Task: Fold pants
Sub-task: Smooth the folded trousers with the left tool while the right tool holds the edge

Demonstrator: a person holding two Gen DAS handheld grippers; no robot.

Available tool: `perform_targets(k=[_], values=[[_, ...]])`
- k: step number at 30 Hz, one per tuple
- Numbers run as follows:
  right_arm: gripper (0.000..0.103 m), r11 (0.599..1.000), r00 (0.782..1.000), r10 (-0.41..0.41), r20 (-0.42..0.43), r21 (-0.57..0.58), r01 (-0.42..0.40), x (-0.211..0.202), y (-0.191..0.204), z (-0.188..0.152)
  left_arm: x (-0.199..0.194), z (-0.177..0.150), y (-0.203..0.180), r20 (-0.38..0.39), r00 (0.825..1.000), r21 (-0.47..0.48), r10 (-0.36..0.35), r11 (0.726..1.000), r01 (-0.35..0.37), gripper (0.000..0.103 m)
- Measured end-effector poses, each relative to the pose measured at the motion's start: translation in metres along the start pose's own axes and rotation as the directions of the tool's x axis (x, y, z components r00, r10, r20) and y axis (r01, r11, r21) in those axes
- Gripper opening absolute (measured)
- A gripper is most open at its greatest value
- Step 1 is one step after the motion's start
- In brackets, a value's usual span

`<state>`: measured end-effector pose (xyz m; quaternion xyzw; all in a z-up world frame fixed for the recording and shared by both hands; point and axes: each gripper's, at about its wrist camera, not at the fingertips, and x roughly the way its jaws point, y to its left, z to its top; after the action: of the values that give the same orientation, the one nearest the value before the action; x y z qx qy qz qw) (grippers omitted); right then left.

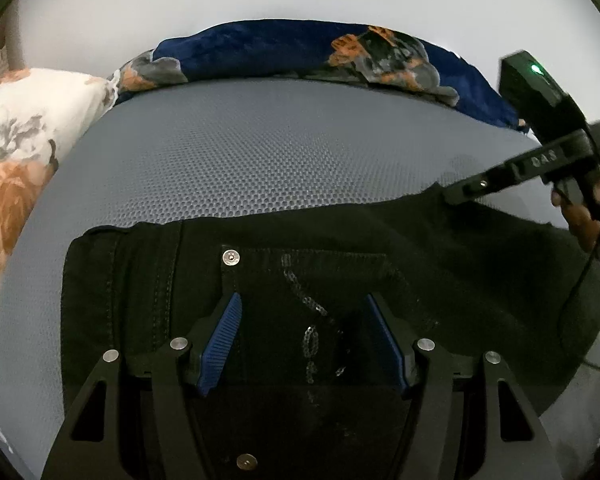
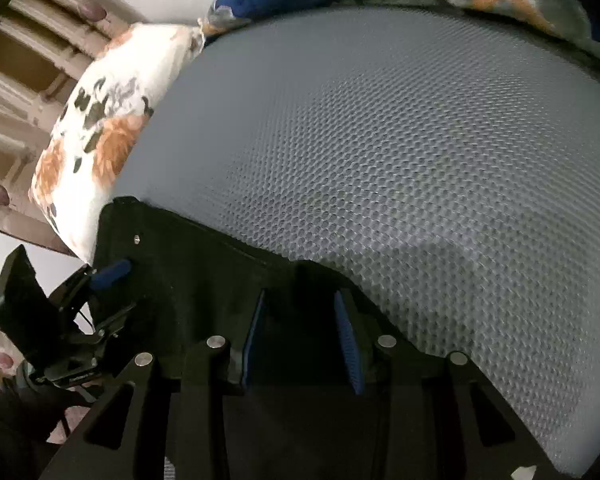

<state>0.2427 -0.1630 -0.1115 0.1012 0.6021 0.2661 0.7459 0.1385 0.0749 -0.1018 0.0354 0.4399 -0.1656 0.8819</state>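
On the grey mesh bed (image 1: 260, 152), black pants (image 1: 340, 240) lie under both part-open, empty grippers: left gripper (image 1: 304, 344) view alone shows pocket rivet (image 1: 231, 257); right gripper (image 2: 300, 344) view loses fabric detail in darkness.

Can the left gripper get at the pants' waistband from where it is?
Probably yes. The left gripper is open right over the pants, and the waistband lies flat just left of its fingers, uncovered. The right gripper is off at the far edge.

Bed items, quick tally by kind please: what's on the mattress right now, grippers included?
Black pants: 1
Floral pillow: 1
Blue floral blanket: 1
Grippers: 2, left gripper and right gripper, both open over the pants
Total: 5, on the grey mattress
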Motion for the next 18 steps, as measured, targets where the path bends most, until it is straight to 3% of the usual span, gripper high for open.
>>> perform_targets(k=[2,3,9,14,17,18], values=[[0.029,1.0,1.0,0.031,0.0,-0.004,-0.031,0.003,0.002,0.002,0.0,-0.001,-0.001,-0.001,1.0,0.014,0.004,1.0,-0.004,0.064],[0.012,0.999,0.999,0.044,0.014,-0.012,-0.044,0.002,0.005,0.004,0.001,-0.001,-0.001,-0.001,1.0,0.023,0.008,1.0,-0.008,0.064],[0.008,0.996,0.994,-0.063,0.09,-0.059,0.068,-0.003,0.022,0.011,0.002,-0.001,-0.002,-0.007,1.0,0.042,0.016,0.999,-0.016,0.065],[0.008,0.99,0.985,-0.125,0.117,-0.045,0.131,0.016,0.016,0.008,0.003,-0.002,-0.005,-0.004,0.999,0.065,0.034,0.997,-0.034,0.066],[0.021,0.986,0.972,-0.165,0.168,-0.001,0.168,0.009,0.022,0.002,0.005,-0.003,-0.009,-0.003,0.999,0.089,0.047,0.995,-0.047,0.07],[0.03,0.982,0.962,-0.185,0.202,0.014,0.186,0.003,0.023,-0.002,0.005,-0.004,-0.009,-0.001,0.999,0.093,0.05,0.994,-0.05,0.07]])
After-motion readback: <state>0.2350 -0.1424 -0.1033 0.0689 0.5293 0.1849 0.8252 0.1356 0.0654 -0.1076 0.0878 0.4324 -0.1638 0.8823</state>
